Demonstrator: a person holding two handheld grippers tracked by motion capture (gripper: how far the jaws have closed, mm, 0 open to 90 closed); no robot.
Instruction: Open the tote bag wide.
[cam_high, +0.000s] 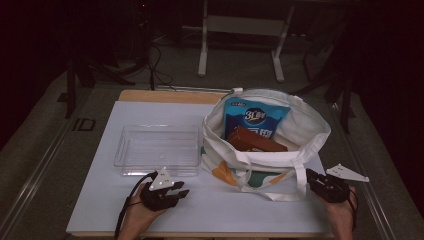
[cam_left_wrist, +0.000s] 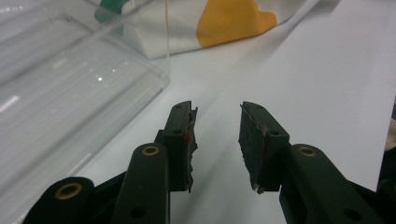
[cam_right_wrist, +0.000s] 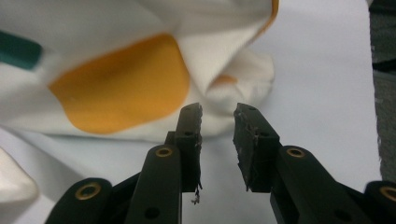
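A white tote bag (cam_high: 305, 125) with orange and green patches stands open on the white table sheet (cam_high: 220, 210). Inside it lie a blue snack packet (cam_high: 252, 117) and a brown box (cam_high: 255, 141). A clear plastic tray (cam_high: 156, 149) sits empty to the bag's left. My left gripper (cam_high: 182, 189) rests open on the sheet just in front of the tray, and its jaws (cam_left_wrist: 217, 140) hold nothing. My right gripper (cam_high: 311, 176) sits open at the bag's front right corner, close to the handle (cam_high: 300, 182). In the right gripper view its jaws (cam_right_wrist: 218, 140) point at the bag's cloth (cam_right_wrist: 116, 84) without touching it.
A wooden table edge (cam_high: 165, 96) shows behind the sheet. Beyond it stand a white table frame (cam_high: 240, 30) and cables (cam_high: 155, 65) on the dark floor. Bare sheet lies between the two grippers along the front.
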